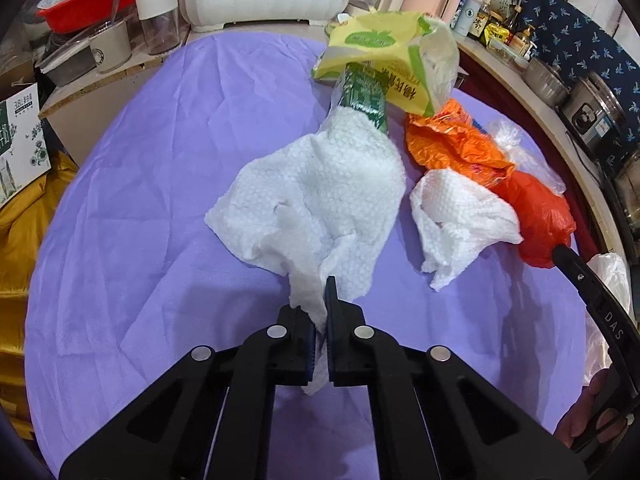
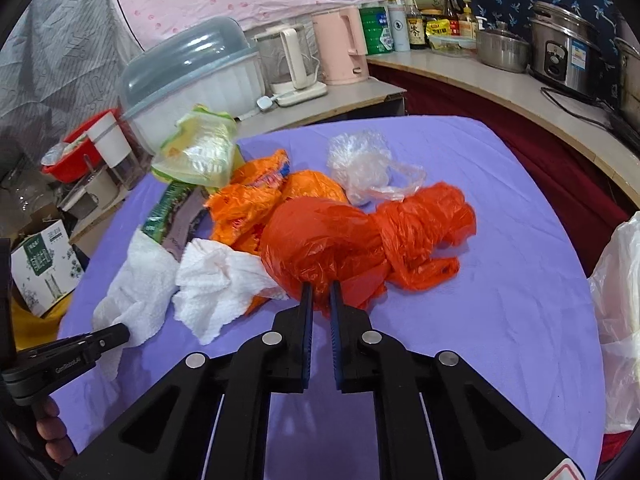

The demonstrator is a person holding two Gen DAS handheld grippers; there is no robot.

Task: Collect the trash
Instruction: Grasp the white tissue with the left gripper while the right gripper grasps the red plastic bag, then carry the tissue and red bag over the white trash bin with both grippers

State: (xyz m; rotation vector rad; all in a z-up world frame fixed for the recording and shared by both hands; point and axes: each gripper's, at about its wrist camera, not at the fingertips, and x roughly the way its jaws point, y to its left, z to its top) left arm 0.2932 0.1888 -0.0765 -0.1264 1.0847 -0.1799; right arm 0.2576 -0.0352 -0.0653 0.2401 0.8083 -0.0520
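Trash lies on a purple tablecloth (image 1: 140, 200). My left gripper (image 1: 318, 300) is shut on the near corner of a large white paper towel (image 1: 320, 192), also in the right wrist view (image 2: 138, 280). My right gripper (image 2: 320, 292) is shut on a red plastic bag (image 2: 320, 240), which shows at the right of the left wrist view (image 1: 540, 216). A second crumpled paper towel (image 1: 452, 216) lies between them. Behind lie an orange bag (image 1: 452, 140), a green wrapper (image 1: 362, 94), a yellow package (image 1: 384, 52) and a clear plastic bag (image 2: 360, 160).
A white plastic bag (image 2: 618, 300) hangs at the table's right edge. Behind the table stand a white lidded container (image 2: 192, 80), kettles (image 2: 340, 48), bottles (image 2: 416, 20) and steel pots (image 2: 560, 52). A red basin (image 1: 84, 4) and a carton (image 1: 20, 140) sit at the left.
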